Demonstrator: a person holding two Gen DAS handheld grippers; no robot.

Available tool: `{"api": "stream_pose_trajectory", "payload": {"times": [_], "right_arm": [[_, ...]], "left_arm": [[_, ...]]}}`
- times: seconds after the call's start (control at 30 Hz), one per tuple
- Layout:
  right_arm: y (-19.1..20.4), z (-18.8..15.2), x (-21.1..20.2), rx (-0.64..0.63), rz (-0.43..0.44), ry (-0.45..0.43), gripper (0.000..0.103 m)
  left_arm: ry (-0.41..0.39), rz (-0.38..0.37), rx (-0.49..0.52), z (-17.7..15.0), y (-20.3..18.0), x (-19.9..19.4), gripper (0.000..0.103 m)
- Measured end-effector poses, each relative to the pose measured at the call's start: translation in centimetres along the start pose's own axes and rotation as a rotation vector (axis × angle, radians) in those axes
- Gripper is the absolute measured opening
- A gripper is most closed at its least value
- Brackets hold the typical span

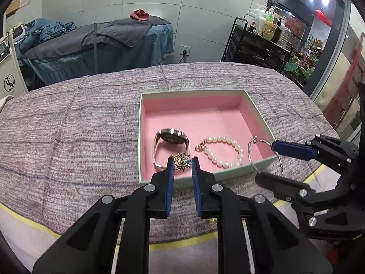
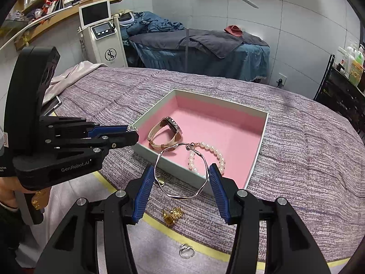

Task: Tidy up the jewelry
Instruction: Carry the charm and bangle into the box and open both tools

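Presently: silver bangle (image 2: 181, 171), thin, stiff, light, slippery; clamped across its width by right gripper (image 2: 180, 178), above near wall of pink-lined box (image 2: 260, 141); grip at rim. Gold brooch (image 1: 182, 159), small, delicate; pinched in left gripper (image 1: 182, 166), jaws nearly together.

- A pink-lined box (image 2: 255, 157) is sitting open on the purple blanket I'm working over.
- A watch (image 2: 167, 132) is lying on its side inside it, beside a pearl bracelet (image 2: 212, 155).
- I'm holding a thin silver bangle (image 2: 182, 171) above the box's near edge.
- I'm gripping a gold, crystal-set piece (image 1: 182, 159).
- A gold ornament (image 2: 172, 214) and silver ring (image 2: 186, 250) are lying outside the box.
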State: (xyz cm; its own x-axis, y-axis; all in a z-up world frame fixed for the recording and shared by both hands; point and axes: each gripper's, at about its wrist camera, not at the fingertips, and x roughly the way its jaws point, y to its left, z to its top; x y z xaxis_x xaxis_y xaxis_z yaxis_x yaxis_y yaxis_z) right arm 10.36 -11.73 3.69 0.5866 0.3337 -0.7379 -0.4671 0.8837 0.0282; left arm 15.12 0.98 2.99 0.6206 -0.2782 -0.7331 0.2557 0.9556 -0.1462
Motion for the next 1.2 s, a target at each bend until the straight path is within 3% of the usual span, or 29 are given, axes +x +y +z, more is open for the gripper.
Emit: {"api": "stream_pose_trajectory", "payload": {"times": [0.23,0.37,0.67,1.1,1.2], "right_arm": [[-1.4,2.5,3.3,-0.008,-0.039,0.039,0.049],[-1.9,2.8,4.9,-0.016,-0.04,0.058,0.049],[-2.4,2.9,7.6,-0.007,-0.021,0.12,0.049],[-2.5,2.9,9.0,-0.024,-0.051,0.142,0.049],[-2.3,2.7,9.0,-0.037,-0.052,0.137,0.052]], "left_arm": [[0.037,-0.01,-0.011,5.6,-0.1,3.2,0.016],[0.1,0.003,0.009,7.1,-0.5,6.6,0.016],[0.242,-0.032,-0.059,7.3,0.3,12.5,0.016],[0.259,-0.041,-0.072,7.5,0.5,13.6,0.016],[0.246,-0.051,-0.077,7.6,0.5,13.1,0.021]]}}
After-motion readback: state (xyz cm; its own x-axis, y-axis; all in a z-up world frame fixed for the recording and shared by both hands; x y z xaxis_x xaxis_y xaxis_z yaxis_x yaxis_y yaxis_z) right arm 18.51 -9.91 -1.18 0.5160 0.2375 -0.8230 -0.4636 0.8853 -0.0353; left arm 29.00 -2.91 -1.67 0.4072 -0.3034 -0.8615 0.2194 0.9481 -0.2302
